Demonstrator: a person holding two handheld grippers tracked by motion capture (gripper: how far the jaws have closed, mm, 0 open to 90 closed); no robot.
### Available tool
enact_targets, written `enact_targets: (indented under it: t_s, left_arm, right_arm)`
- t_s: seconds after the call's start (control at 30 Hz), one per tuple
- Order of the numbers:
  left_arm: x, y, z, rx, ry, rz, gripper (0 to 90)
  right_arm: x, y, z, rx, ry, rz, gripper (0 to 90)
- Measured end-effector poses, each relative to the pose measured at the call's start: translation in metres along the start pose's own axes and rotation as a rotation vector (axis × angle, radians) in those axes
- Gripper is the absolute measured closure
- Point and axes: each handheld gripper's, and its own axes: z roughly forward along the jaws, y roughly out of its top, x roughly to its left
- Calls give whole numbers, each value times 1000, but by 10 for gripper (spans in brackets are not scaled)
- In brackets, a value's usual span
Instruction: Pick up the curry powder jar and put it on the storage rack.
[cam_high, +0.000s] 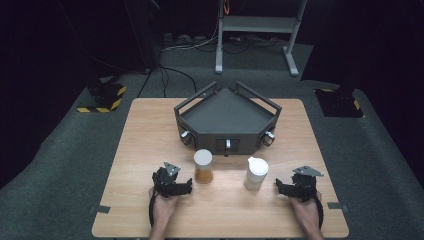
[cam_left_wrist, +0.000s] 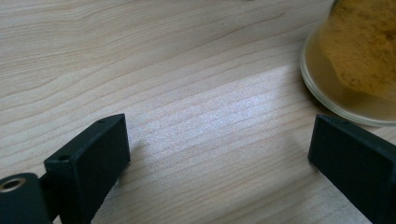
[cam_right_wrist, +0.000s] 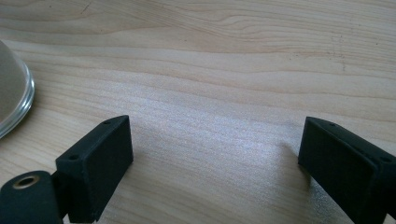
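Observation:
Two lidded jars stand near the table's middle: one holds amber-brown powder (cam_high: 203, 166), the other is whitish with a spouted white lid (cam_high: 256, 173). My left gripper (cam_high: 186, 186) rests low on the table just left of the amber jar, whose base (cam_left_wrist: 355, 60) appears at the upper right of the left gripper view. Its jaws are open with bare wood between them (cam_left_wrist: 219, 144). My right gripper (cam_high: 280, 188) sits right of the whitish jar, open too (cam_right_wrist: 215, 144). The edge of that jar's base (cam_right_wrist: 14, 98) shows at the left of the right gripper view.
A dark grey angular tray with handle rails (cam_high: 227, 120) stands at the back centre of the wooden table (cam_high: 150, 130). Grey carpet surrounds the table. A metal stand (cam_high: 257, 30) and cables lie beyond it.

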Motion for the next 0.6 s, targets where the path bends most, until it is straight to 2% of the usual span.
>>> enact_targets:
  t_s: [0.6]
  left_arm:
    - [-3,-1,-1,0,2,-4,46]
  right_arm:
    - [0,0,0,-1,0,0,98]
